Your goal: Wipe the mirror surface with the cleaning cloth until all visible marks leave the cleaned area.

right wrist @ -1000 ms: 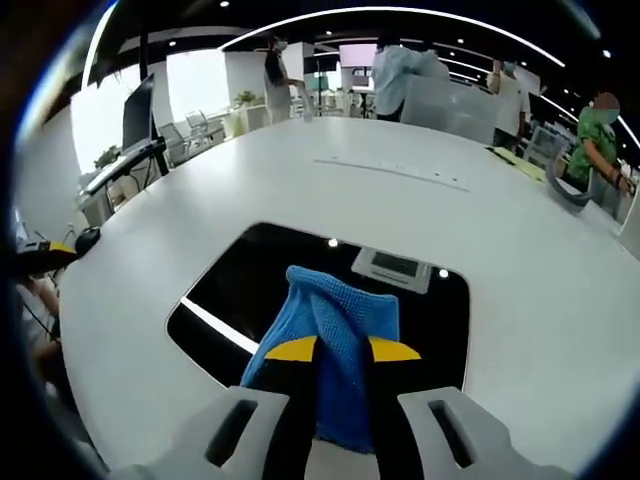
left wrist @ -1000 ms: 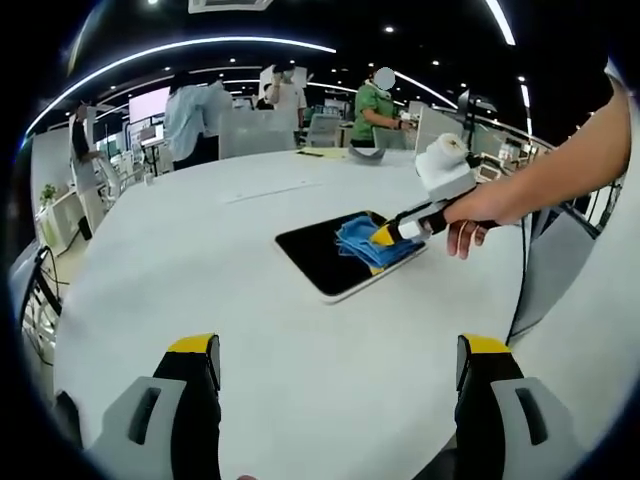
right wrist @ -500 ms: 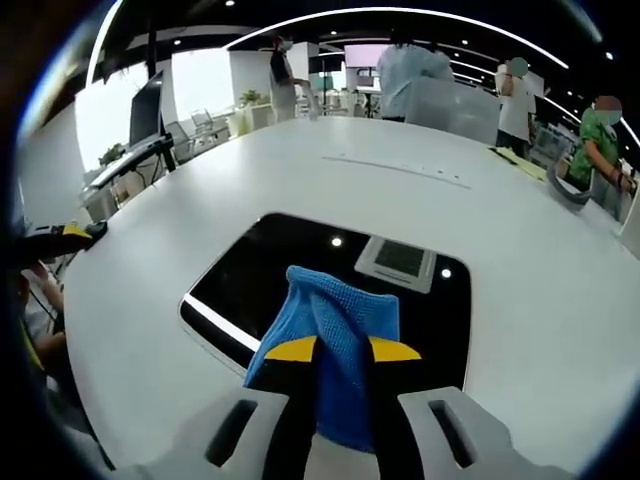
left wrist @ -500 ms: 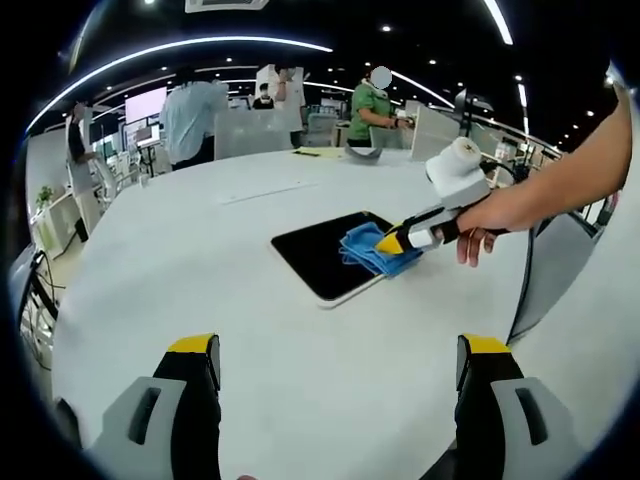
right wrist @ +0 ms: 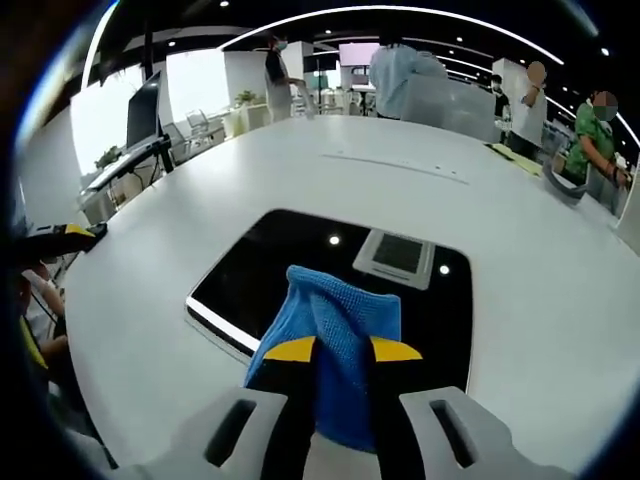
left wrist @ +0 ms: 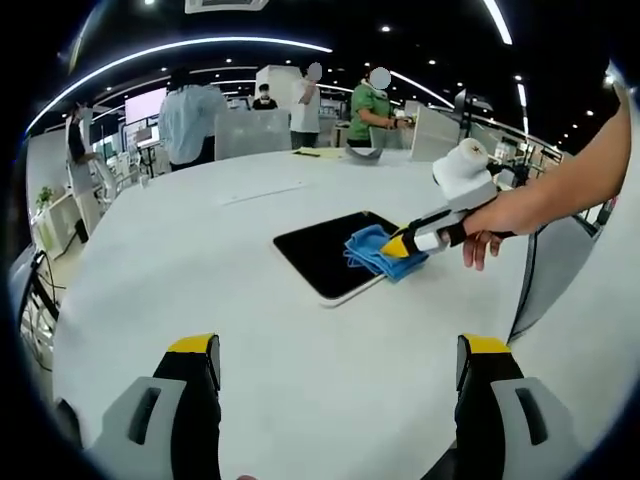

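Big white bench with rounded edges, and on it a flat dark mirror, well in from every edge, lying flat with a thin pale rim

In the right gripper view, mirror seen close, black and shiny, with small bright light spots and a grey square shape showing in the glass

Blue cleaning cloth bunched up and pinched tight between the yellow-tipped jaws of the right gripper, pressed down on the mirror at its near edge

In the left gripper view, same blue cloth lying on the mirror corner closest to the hand that holds the right gripper, arm reaching in from the right side

Left gripper hanging above the bare near part of the bench, jaws spread wide apart, holding nothing, well apart from the mirror

Far side of the bench: a few people standing by screens and desks, one in a green top, one in a pale blue shirt

Yellow paper lying near the far edge of the bench
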